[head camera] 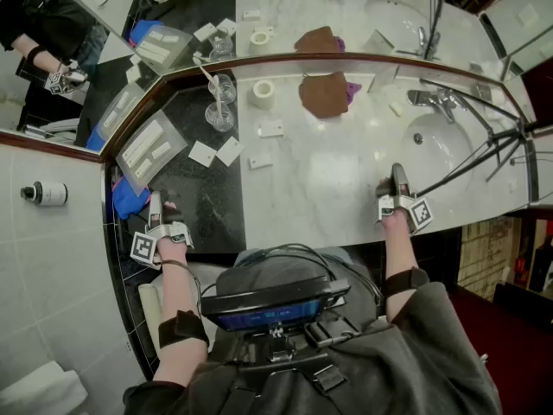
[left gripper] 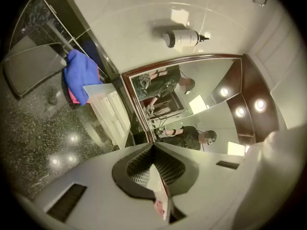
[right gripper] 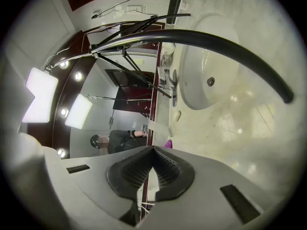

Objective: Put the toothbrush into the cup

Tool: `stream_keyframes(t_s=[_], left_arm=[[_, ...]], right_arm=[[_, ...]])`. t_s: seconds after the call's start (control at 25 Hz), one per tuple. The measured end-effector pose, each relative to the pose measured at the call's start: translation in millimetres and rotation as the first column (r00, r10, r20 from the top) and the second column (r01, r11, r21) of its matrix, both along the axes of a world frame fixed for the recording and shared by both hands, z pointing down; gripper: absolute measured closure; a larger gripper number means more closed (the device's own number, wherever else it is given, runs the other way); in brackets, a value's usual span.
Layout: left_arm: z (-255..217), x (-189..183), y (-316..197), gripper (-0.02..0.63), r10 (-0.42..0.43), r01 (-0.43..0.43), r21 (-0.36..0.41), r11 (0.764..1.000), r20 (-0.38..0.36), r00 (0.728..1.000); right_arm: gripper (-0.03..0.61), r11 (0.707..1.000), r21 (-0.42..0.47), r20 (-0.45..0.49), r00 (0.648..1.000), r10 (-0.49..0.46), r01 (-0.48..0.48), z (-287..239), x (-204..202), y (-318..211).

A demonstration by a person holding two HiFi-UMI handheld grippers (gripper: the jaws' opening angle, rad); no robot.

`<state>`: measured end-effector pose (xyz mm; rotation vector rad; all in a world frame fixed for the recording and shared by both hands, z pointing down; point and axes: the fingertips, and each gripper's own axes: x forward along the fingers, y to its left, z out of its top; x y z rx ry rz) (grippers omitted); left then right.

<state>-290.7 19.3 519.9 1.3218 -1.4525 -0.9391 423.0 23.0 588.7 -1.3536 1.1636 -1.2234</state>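
Nearest, both claws lay low at the worktop's [head camera: 320, 180] front edge, well apart. The left claw [head camera: 155, 201] sat over the black stone part, its jaws closed together on nothing. The right claw [head camera: 397, 173] sat over the pale marble part, in front of the sink [head camera: 449, 158], and its jaws were likewise pressed together and empty. Just beside the left claw lay a blue cloth [head camera: 128, 199]. Beyond it a clear tray [head camera: 151, 150] leaned at the left edge, with two white cards [head camera: 216, 153] nearby. Farther back, by the mirror [head camera: 346, 15], stood the clear cup [head camera: 219, 116]. The white toothbrush [head camera: 208, 78] seemed to stand slanted in it, well apart from both claws. To its right were a tape roll [head camera: 263, 93] and a brown cloth [head camera: 324, 94]. The tap [head camera: 432, 100] stood behind the sink.
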Motion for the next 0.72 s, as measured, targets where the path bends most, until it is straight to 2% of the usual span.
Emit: stream_keyframes(t_s=[0.2, 0.28, 0.4, 0.48, 0.6, 0.72], left_arm=[[-23.6, 6.1, -15.3, 0.612, 0.061, -0.064, 0.022, 0.998, 0.094, 0.994], [-38.1, 11.7, -24.7, 0.612, 0.096, -0.103, 0.034, 0.994, 0.148, 0.984], [-62.6, 21.0, -38.8, 0.612, 0.139, -0.157, 0.062, 0.986, 0.230, 0.963], [-79.7, 28.6, -47.6, 0.612, 0.170, -0.200, 0.075, 0.977, 0.298, 0.939], [-106.7, 44.2, -60.8, 0.612, 0.213, -0.274, 0.096, 0.957, 0.408, 0.888], [-127.0, 60.2, -71.8, 0.612, 0.240, -0.322, 0.095, 0.942, 0.481, 0.843]], right_arm=[[0.559, 0.998, 0.017, -0.061, 0.997, -0.051, 0.053, -16.5, -4.6, -13.8], [0.560, 0.994, 0.017, -0.131, 0.986, -0.102, 0.106, -28.9, -10.2, -24.1], [0.558, 0.980, 0.017, -0.269, 0.944, -0.189, 0.200, -55.7, -23.5, -43.5], [0.558, 0.968, 0.023, -0.338, 0.913, -0.227, 0.249, -75.7, -33.0, -56.2], [0.558, 0.953, 0.033, -0.428, 0.866, -0.258, 0.301, -103.6, -44.4, -72.4], [0.558, 0.928, 0.043, -0.522, 0.800, -0.294, 0.369, -132.4, -63.1, -87.2]])
